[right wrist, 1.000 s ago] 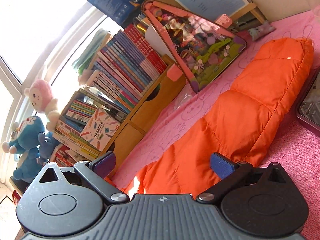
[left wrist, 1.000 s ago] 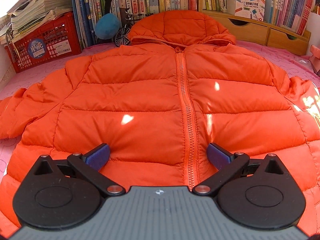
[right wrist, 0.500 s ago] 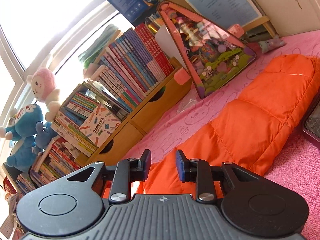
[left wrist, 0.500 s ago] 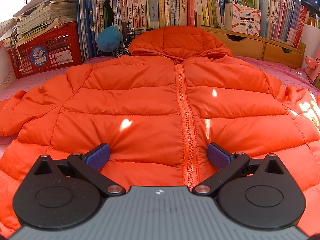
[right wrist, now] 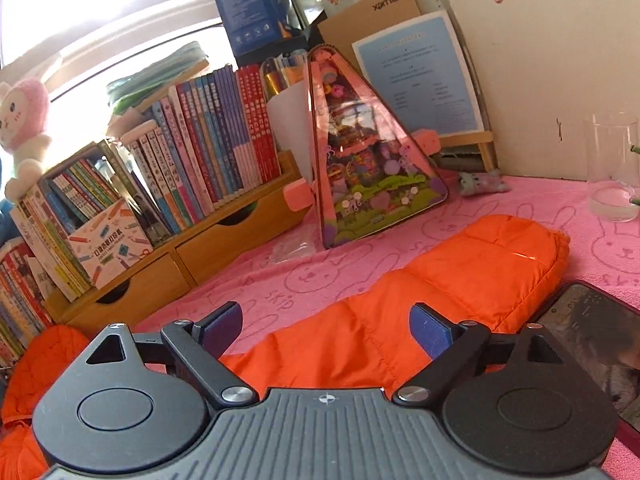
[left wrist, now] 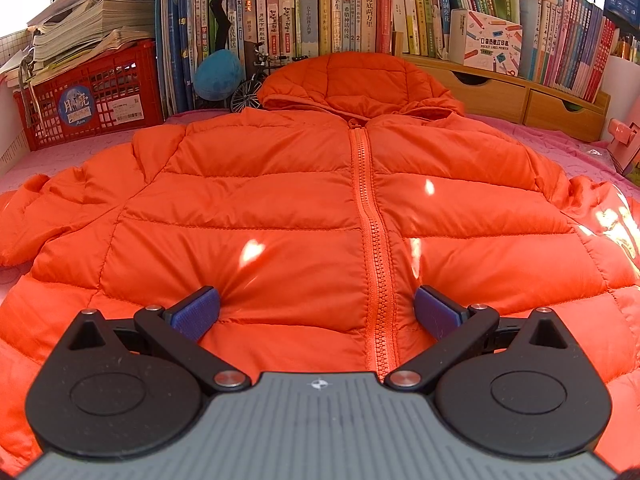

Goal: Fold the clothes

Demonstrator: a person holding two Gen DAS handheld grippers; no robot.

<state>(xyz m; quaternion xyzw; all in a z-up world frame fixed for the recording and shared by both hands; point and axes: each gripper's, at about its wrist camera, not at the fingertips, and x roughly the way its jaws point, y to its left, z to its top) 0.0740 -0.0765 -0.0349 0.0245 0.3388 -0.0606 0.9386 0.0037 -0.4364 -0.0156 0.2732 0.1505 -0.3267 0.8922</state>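
Note:
An orange hooded puffer jacket [left wrist: 280, 208] lies flat on its back, zipped up, with the hood toward the books. My left gripper [left wrist: 316, 312] hangs open just over the jacket's lower front, its blue pads either side of the zipper [left wrist: 370, 240] and clear of the fabric. In the right wrist view one sleeve [right wrist: 460, 272] stretches away across the pink cloth. My right gripper [right wrist: 326, 328] hovers above that sleeve with its jaws opening wide. The sleeve shows below the gap and the pads are not pressing on it.
A red crate [left wrist: 88, 96] of papers and a row of books [left wrist: 320, 8] back the bed. A wooden drawer shelf [right wrist: 224, 240], a pink triangular toy case [right wrist: 368, 168], a glass [right wrist: 612, 164] and a phone [right wrist: 592, 340] surround the sleeve on the pink bunny cloth [right wrist: 280, 280].
My right gripper closed to a narrow gap, then spread wide again, while it rolled toward level and rose a little. The left gripper tipped slightly upward and stayed open.

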